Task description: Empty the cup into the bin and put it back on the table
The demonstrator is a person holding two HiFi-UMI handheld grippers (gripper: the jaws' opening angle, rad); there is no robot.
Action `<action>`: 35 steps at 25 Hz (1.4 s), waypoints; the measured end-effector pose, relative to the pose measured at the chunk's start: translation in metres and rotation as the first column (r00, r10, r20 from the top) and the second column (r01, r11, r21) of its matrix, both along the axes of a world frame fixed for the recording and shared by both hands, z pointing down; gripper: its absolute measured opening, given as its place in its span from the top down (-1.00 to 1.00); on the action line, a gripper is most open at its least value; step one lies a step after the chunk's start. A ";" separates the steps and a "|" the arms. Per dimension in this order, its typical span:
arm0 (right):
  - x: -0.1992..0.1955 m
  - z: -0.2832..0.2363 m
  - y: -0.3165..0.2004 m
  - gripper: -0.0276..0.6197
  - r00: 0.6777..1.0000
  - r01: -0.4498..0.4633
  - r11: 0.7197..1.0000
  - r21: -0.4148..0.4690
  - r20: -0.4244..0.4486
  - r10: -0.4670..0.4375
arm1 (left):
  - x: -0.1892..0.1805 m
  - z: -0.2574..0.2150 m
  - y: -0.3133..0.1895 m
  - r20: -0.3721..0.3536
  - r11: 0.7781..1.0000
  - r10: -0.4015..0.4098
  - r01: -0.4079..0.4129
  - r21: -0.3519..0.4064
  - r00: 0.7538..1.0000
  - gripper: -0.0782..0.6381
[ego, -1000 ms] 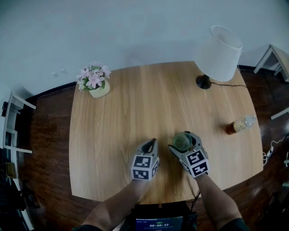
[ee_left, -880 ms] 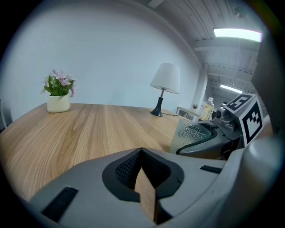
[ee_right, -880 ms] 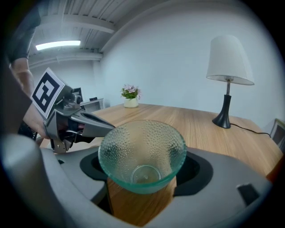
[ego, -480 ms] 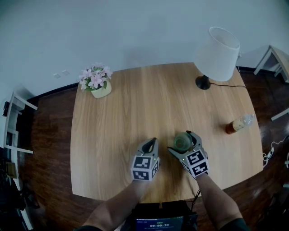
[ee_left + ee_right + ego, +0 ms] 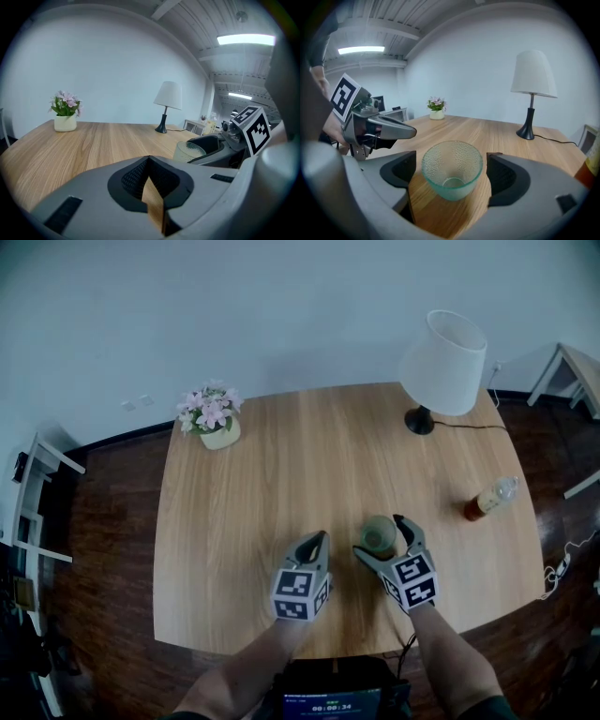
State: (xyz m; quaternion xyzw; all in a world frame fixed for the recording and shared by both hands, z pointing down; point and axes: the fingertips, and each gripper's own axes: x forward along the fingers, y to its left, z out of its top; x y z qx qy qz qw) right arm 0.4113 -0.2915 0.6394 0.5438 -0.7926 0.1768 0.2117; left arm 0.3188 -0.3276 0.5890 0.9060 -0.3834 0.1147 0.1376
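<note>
Cup (image 5: pixel 379 536) of pebbled glass is standing upright and empty on the wooden table (image 5: pixel 281 456), near its front edge, between the 2 jaws of the right gripper (image 5: pixel 382 534). Those jaws have just been opening and are standing wide apart, with neither pad touching the glass. Left gripper (image 5: pixel 318 538) is hovering just beside it, its 2 jaws closed together on nothing.

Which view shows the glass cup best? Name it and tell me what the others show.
The right gripper view: the cup stands upright, close and centred, its dimpled wall and empty bottom plain. The head view shows it small, from above. The left gripper view shows only its rim and upper wall.
</note>
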 end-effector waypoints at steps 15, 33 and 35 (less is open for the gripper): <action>0.000 -0.108 0.050 -0.51 0.997 -0.062 0.983 0.171 0.049 0.054 | -0.013 -0.095 0.047 -0.080 0.990 0.037 -0.026 0.142 0.996 0.80; -0.017 -0.218 0.118 0.91 0.989 -0.020 0.941 0.338 0.146 -0.031 | -0.034 -0.166 0.110 -0.160 0.967 0.058 -0.016 0.253 0.985 0.80; -0.020 -0.220 0.122 0.91 0.989 -0.026 0.940 0.341 0.143 -0.024 | -0.040 -0.172 0.115 -0.167 0.964 0.053 -0.007 0.266 0.985 0.80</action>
